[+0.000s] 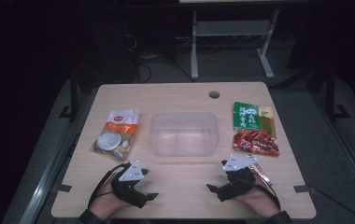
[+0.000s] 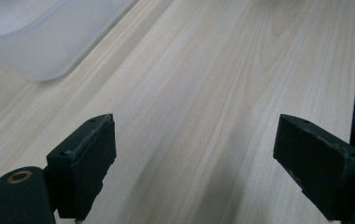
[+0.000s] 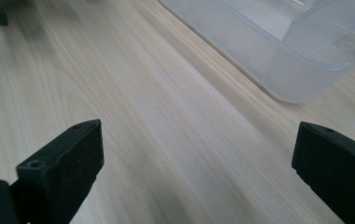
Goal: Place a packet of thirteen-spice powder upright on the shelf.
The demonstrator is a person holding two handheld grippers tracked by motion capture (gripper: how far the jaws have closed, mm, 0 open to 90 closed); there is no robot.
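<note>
Nearest the person, the left tool (image 1: 150, 196) and the right tool (image 1: 211, 188) rest on the tabletop (image 1: 180, 182), each with its jaws spread wide and nothing between them but bare wood. Just beyond them, at the middle of the tabletop, stands one clear plastic tub (image 1: 184, 133), open-topped and apparently empty; it should be light and fairly stiff, with smooth walls that could slip, so the rim is the likeliest place to pinch it. Flanking it lie two flat food packets: an orange-and-white packet (image 1: 116, 132) to its left and a green-and-red packet (image 1: 254, 129) to its right, each a little apart from the tub. Both look like soft, crinkly film pouches, light and slick, best taken by an edge or a sealed corner rather than across the bulging middle. What the packets hold is hard to tell in this dim view. Count: two tools, one tub, two packets.
</note>
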